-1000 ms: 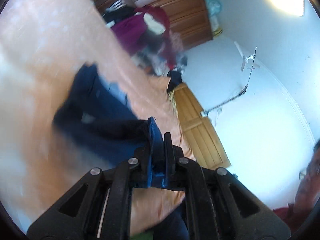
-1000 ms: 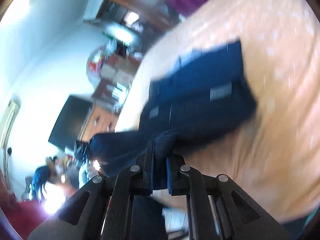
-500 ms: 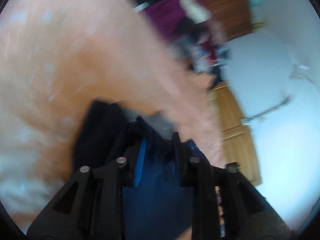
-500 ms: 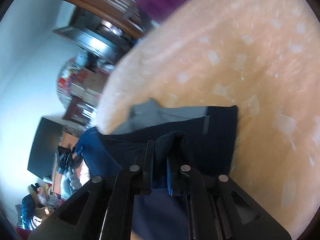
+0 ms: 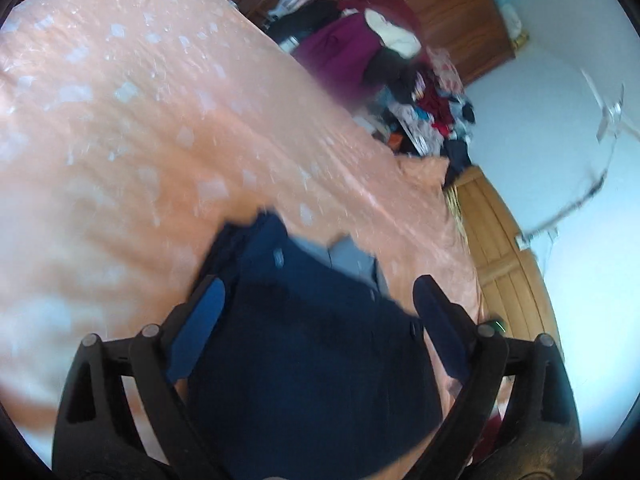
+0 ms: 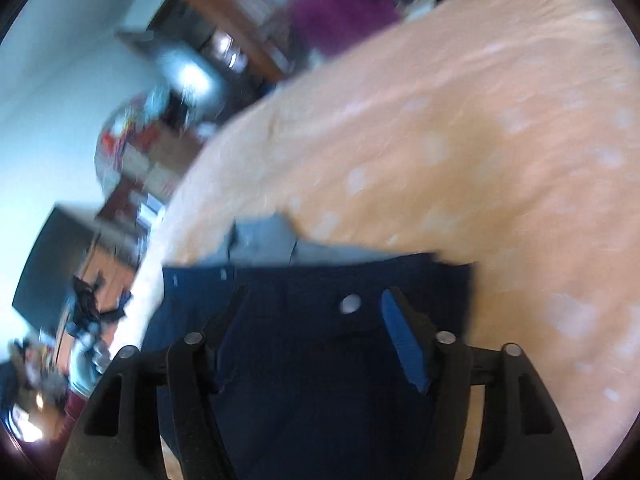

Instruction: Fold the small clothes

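Both claws, left claw (image 5: 318,300) and right claw (image 6: 316,308), gape over folded navy shorts (image 5: 312,352).

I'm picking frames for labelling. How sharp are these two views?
Left wrist: shorts smeared at the edges, bedspread fairly crisp, fisheye bending the wardrobe. Right wrist: blurrier overall, room background streaked, shorts soft, snap button readable.
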`<state>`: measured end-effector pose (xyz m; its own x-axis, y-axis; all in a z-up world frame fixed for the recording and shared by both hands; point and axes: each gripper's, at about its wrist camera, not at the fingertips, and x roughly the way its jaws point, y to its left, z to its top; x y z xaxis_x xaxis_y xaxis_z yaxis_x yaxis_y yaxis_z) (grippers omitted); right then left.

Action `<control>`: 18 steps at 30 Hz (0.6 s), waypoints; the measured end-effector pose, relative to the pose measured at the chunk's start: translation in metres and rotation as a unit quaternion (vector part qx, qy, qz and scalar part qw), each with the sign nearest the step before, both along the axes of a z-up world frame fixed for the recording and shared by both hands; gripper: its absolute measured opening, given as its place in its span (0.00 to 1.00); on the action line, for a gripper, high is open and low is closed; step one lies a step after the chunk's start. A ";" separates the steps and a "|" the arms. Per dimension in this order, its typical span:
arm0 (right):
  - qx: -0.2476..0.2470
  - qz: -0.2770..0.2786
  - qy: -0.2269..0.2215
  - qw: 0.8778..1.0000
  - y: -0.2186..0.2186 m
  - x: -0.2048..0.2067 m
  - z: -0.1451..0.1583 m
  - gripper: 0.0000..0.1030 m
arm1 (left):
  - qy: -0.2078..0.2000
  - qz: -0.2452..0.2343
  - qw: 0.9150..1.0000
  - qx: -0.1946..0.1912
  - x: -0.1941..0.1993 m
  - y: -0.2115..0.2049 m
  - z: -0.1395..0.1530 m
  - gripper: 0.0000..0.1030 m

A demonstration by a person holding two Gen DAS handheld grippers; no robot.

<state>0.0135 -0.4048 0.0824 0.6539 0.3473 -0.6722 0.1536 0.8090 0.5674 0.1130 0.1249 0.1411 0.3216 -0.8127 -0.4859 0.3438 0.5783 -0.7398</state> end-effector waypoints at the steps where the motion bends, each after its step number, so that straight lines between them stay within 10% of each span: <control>1: -0.009 0.009 0.049 0.999 0.004 0.015 -0.027 0.56 | 0.006 0.001 1.000 0.010 -0.006 0.001 -0.005 0.91; 4: -0.056 0.000 0.062 0.997 0.011 0.017 -0.031 0.40 | 0.060 0.032 0.997 0.039 -0.030 0.015 -0.036 0.90; 9: -0.070 0.004 0.018 0.997 0.046 -0.018 0.013 0.65 | 0.106 0.063 0.991 -0.051 -0.133 0.041 -0.072 0.92; 18: -0.027 0.031 -0.017 0.999 0.130 -0.050 0.042 0.68 | 0.080 0.165 0.983 -0.028 -0.097 0.016 -0.091 1.00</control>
<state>-0.0362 -0.2748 0.1244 0.6549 0.3518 -0.6688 0.0832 0.8460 0.5266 0.0158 0.1406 0.0500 0.4952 -0.7037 -0.5094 0.0208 0.5958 -0.8029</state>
